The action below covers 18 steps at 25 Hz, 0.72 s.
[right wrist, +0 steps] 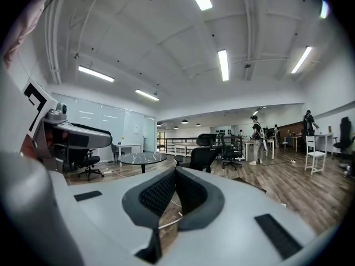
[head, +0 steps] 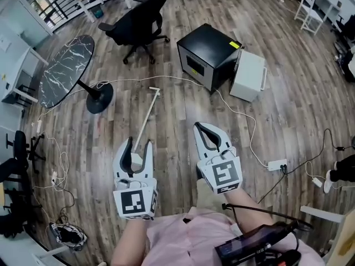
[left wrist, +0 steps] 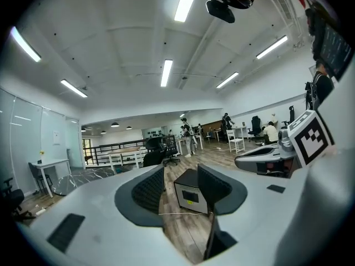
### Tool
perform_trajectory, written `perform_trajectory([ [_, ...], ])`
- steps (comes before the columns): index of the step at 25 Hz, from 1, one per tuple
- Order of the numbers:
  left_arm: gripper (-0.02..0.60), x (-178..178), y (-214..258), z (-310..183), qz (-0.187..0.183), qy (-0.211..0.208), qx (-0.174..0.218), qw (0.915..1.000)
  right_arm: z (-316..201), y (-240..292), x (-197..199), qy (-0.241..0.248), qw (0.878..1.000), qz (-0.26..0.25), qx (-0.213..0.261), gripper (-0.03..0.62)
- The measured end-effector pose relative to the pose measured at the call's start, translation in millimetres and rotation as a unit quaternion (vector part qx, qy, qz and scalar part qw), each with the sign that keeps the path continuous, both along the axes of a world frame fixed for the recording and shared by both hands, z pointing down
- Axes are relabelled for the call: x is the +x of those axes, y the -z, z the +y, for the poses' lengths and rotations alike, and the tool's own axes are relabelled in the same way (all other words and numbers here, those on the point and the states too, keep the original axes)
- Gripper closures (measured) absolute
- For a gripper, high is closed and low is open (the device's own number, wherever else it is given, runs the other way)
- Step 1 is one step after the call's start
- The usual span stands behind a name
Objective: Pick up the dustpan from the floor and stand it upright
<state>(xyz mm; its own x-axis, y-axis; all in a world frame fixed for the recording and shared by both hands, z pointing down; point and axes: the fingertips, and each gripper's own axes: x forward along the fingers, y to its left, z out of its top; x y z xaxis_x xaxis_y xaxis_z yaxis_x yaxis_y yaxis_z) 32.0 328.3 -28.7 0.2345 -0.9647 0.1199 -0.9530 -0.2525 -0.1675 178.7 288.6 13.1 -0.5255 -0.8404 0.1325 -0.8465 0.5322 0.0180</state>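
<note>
Beyond both pairs of fingers, bare plank floor (head: 172, 148), wide and open, bounded farther off by a black cabinet (head: 208, 54) ahead and to the right of the left fingers (left wrist: 145, 190), with a white box (head: 248, 75) just beside the cabinet's right flank. Off to the left of the left fingers, a round marble table (head: 65, 71) on a black foot, and past it a black office chair (head: 136, 24). To the right of the right fingers (right wrist: 158, 195), a white cable (head: 244, 121) snaking over the boards to a power strip (head: 275, 164) (the only clutter near that side).

Left gripper (head: 138, 143) held close to level above the floor, fingers spread, gripping nothing, only the distant cabinet framed in the gap. Right gripper (head: 201, 127) alongside, apart from the left one, fingers pressed together at the tips, holding nothing.

Dustpan (head: 147, 115) flat on the floor, straight ahead of the left fingers. Long axis along its pale handle, running away from those fingers and leaning slightly rightward toward the cabinet. Crossbar end farthest out, near end lost from sight behind the left fingers in the head view. Set off to the left of the right fingers, gripped by neither pair.
</note>
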Motion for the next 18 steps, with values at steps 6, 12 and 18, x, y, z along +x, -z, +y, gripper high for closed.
perform_trajectory([
  [6, 0.393, 14.5, 5.9, -85.1, -0.007, 0.008, -0.003, 0.9999, -93.8, 0.5, 8.7, 0.014, 1.000, -0.010, -0.005, 0.594],
  [12, 0.391, -1.5, 20.9, -130.1, -0.014, 0.030, 0.009, 0.9994, -148.3, 13.6, -9.6, 0.037, 0.999, -0.014, 0.005, 0.594],
  [18, 0.392, -29.9, 21.0, -160.5, -0.005, 0.050, 0.016, 0.9986, -183.1, 15.7, -38.9, 0.058, 0.998, -0.005, 0.008, 0.593],
])
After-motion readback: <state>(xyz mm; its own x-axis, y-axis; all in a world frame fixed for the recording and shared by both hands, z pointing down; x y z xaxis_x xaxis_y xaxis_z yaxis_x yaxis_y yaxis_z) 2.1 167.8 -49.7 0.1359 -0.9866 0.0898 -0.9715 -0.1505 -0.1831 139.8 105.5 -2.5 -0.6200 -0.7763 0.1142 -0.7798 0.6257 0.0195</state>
